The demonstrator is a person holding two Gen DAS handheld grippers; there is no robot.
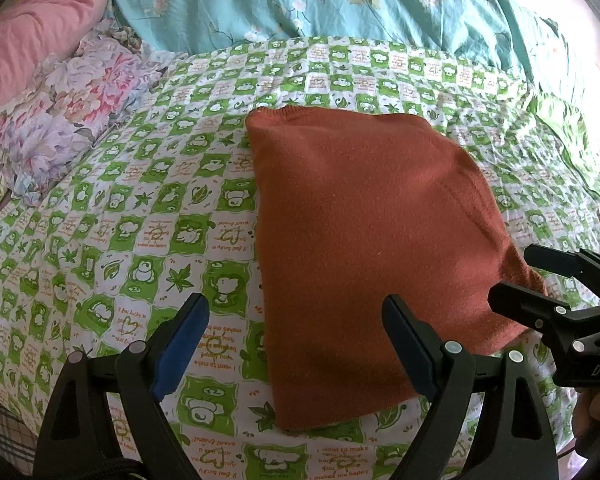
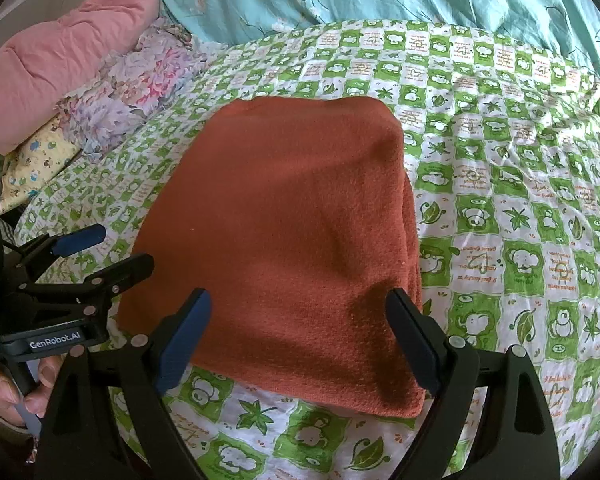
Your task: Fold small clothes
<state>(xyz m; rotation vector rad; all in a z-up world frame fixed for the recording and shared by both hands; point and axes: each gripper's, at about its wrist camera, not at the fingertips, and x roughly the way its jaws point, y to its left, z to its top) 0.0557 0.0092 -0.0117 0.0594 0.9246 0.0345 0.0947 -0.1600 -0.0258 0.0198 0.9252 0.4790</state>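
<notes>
A rust-orange knit garment (image 1: pixel 364 240) lies folded into a flat rectangle on the green-and-white checked bedsheet (image 1: pixel 120 208); it also fills the middle of the right wrist view (image 2: pixel 292 240). My left gripper (image 1: pixel 296 328) is open and empty, hovering just above the garment's near left edge. My right gripper (image 2: pixel 300 320) is open and empty over the garment's near edge. The right gripper (image 1: pixel 512 276) also shows in the left wrist view at the garment's right corner. The left gripper (image 2: pixel 120 248) shows at the garment's left side in the right wrist view.
A teal floral quilt (image 1: pixel 340 0) lies across the back of the bed. A pink pillow (image 1: pixel 32 28) and a floral pillow (image 1: pixel 68 112) sit at the far left. A yellow printed cloth (image 2: pixel 32 164) lies by the left edge. Checked sheet (image 2: pixel 520 220) spreads to the right.
</notes>
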